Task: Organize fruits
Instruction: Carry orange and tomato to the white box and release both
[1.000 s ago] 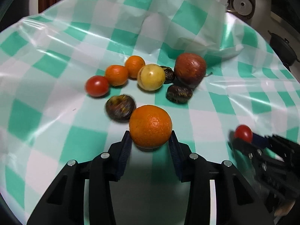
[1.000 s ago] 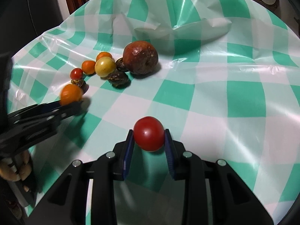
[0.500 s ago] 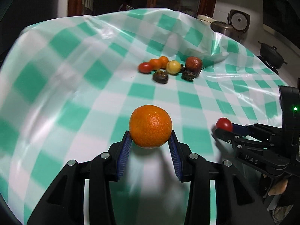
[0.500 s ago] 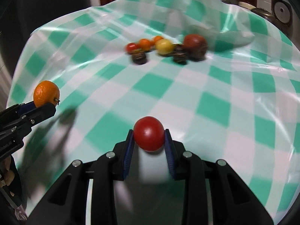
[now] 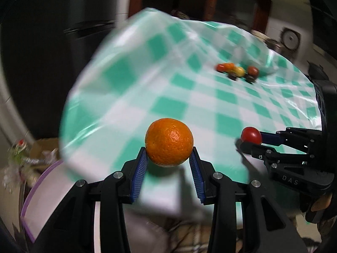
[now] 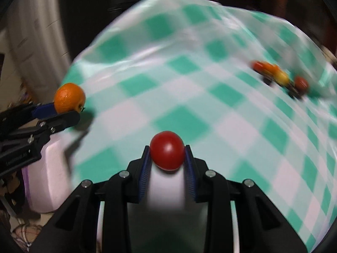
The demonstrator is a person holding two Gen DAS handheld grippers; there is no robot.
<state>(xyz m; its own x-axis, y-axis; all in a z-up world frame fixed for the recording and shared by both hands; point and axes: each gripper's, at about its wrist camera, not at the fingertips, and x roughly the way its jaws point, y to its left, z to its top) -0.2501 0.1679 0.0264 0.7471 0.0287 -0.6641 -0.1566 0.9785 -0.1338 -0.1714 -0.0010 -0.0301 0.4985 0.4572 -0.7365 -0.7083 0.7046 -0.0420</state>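
Note:
My left gripper (image 5: 168, 160) is shut on an orange (image 5: 169, 141) and holds it above the near left edge of the green-checked tablecloth (image 5: 168, 105). My right gripper (image 6: 167, 160) is shut on a red tomato (image 6: 167, 150), also near the table's front edge. Each shows in the other's view: the orange (image 6: 69, 100) at left, the tomato (image 5: 251, 135) at right. The remaining fruits (image 5: 238, 71) lie clustered far back on the cloth, blurred; they also show in the right wrist view (image 6: 280, 78).
A pale white container with a purple rim (image 5: 48, 191) sits below the table's edge under the left gripper; it also shows in the right wrist view (image 6: 52, 179). Cluttered items (image 5: 19, 158) lie on the floor at left. Kitchen appliances (image 5: 290, 40) stand beyond the table.
Both grippers have pulled back and up from the fruit cluster toward the table's near edge, each still holding its fruit. The white container has come into view below.

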